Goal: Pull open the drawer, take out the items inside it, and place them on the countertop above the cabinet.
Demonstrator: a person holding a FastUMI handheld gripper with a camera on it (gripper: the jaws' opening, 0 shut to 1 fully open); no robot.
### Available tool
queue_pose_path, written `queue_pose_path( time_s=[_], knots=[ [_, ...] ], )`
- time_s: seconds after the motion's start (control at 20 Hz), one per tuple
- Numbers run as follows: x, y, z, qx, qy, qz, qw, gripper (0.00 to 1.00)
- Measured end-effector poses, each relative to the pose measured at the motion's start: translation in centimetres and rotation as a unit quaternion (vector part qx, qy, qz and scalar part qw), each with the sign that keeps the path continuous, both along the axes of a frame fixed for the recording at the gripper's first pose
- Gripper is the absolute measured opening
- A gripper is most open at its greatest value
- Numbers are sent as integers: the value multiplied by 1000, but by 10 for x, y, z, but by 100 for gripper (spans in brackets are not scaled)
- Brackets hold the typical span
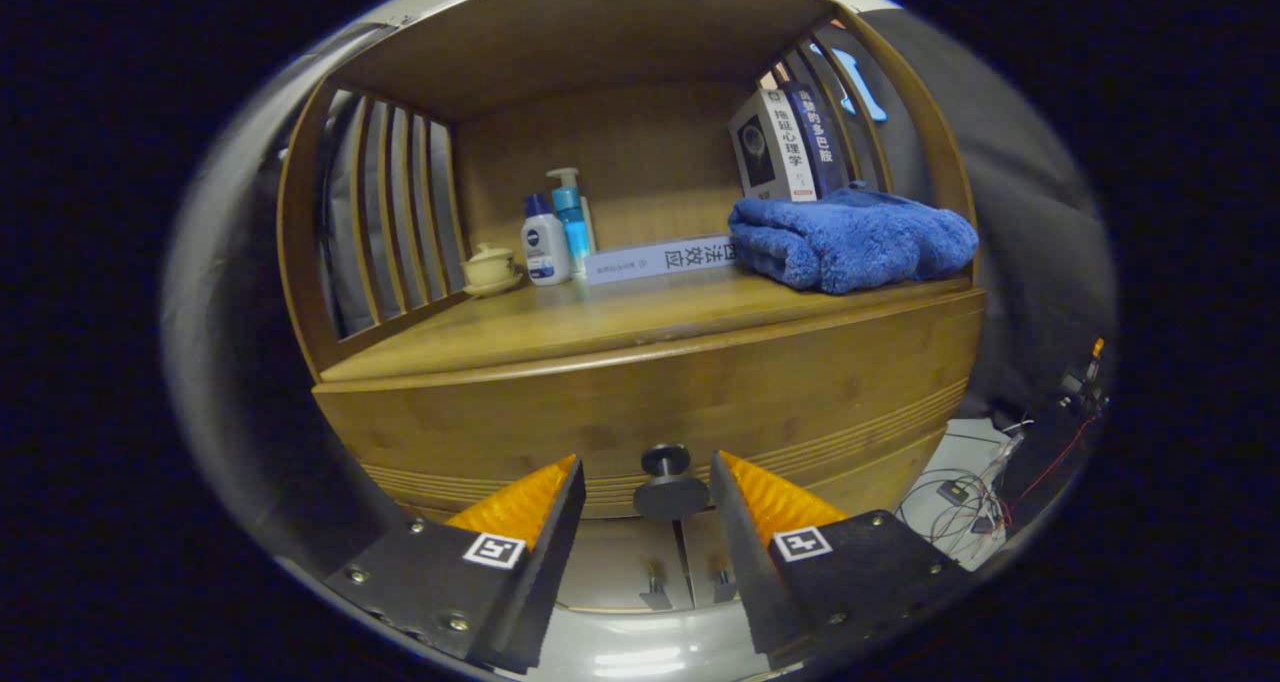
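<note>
Gripper (645,467) wide open, holding nothing; fingers flank the dark round knob (669,484) of the drawer (700,412), not touching it. Drawer front closed, flush under the countertop (600,317); contents hidden. Countertop already carries a blue towel (850,237) far right, books (785,142) behind it, two bottles (555,237) and a lidded cup (490,265) far left. Risks: fingers may close short of the knob's stem and slip off its cap on the pull; an off-axis pull could jam the drawer.
</note>
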State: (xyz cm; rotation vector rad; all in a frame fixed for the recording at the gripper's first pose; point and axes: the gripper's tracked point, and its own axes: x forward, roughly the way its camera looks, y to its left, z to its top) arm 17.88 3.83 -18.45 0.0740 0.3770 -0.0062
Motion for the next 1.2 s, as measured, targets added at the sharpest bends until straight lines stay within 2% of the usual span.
queue_pose_path(
  time_s=[0.05,0.2,0.5,0.6,0.75,0.8,0.9,0.95,1.2],
  knots=[
    [0,-5,-6,-9,13,-9,1000,76],
    [3,-10,-18,-35,28,-6,999,54],
    [5,-12,-4,-23,-10,-12,1000,54],
    [12,-12,-6,-26,-10,-7,1000,42],
    [14,-13,-8,-35,-4,-3,999,42],
    [13,-12,-10,-39,0,-1,999,35],
    [17,-13,-11,-43,1,4,999,36],
    [14,-14,-10,-42,8,4,999,24],
    [-9,-14,-8,-41,14,-5,999,24]
  ],
)
